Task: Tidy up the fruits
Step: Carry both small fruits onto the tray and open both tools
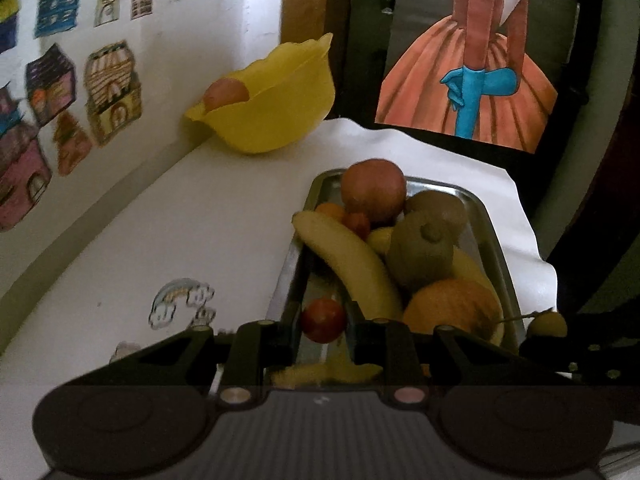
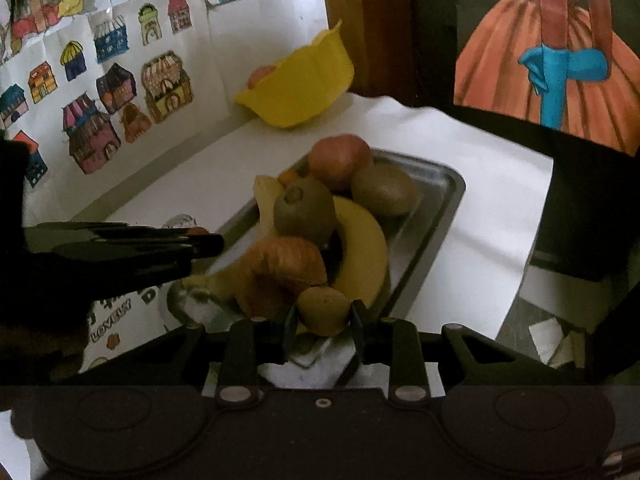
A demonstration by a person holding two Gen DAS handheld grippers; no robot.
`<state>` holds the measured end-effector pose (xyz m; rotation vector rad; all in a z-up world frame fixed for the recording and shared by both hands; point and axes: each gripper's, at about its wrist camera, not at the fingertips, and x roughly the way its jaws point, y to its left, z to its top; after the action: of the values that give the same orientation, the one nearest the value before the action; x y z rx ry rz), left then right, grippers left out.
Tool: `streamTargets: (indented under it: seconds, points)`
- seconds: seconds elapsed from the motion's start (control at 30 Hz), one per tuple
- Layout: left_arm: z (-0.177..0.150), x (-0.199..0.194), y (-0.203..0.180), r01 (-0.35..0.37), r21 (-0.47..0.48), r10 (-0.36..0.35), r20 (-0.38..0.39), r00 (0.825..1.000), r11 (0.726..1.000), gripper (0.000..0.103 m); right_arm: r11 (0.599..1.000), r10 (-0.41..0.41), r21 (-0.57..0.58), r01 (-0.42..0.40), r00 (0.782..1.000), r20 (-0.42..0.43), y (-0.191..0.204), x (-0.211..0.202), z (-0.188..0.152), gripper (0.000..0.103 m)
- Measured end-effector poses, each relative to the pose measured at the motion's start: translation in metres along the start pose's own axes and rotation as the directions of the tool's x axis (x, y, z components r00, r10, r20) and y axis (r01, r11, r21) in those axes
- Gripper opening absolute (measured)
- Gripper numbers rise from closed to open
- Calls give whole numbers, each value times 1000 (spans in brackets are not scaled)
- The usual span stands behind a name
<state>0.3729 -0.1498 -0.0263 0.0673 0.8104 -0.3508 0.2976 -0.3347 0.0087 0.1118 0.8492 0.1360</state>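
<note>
Left gripper (image 1: 324,322): jaws set on either side of a small red fruit (image 1: 323,320) at the near end of the tray (image 1: 498,256). Pads look to be touching it on both sides, so I read this as gripping. In the right view the same gripper (image 2: 208,242) comes in from the left, side-on, over the tray's near corner.

Right gripper (image 2: 323,318): jaws closed against a small yellow-green fruit (image 2: 323,310), at the near rim of the tray. That fruit shows in the left view at far right (image 1: 546,324), with a thin stem.

Risks, near first:
- Both fruits are small, round and probably smooth. A pinch off-centre could squirt one out onto the bench (image 1: 180,240).
- The two grippers work close together over the same end of the tray. If both lift at once, they may knock each other.
- The orange (image 2: 280,272) and banana (image 1: 352,268) lie just beside the held fruits. A sideways pull could drag or nudge them.

Middle: two kiwis (image 2: 304,210) (image 2: 384,190) sit on top of the heap, with the apple (image 1: 374,190) behind. The stack looks loose; a bump to the banana beneath could send a kiwi rolling over the low rim.

Far: yellow bowl (image 1: 280,108) at the back near the wall, one reddish fruit (image 1: 226,94) already in it. It looks to be tilted, which may be lens distortion. If the tilt is real, a fruit dropped from height could bounce out or rock the bowl.
</note>
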Motion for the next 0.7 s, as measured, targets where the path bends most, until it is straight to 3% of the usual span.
streamTargets:
  seconds: [0.3,0.7]
  points:
    - [-22,-10,-13,7,-36,-10,-70,997,999,25,1000,5,-2,-5,999,-39,3,7,-19,31]
    - [-39,-5,-33,-38,-36,35,-90,995,999,25,1000,3,13,-3,1000,-1,5,15,-29,32]
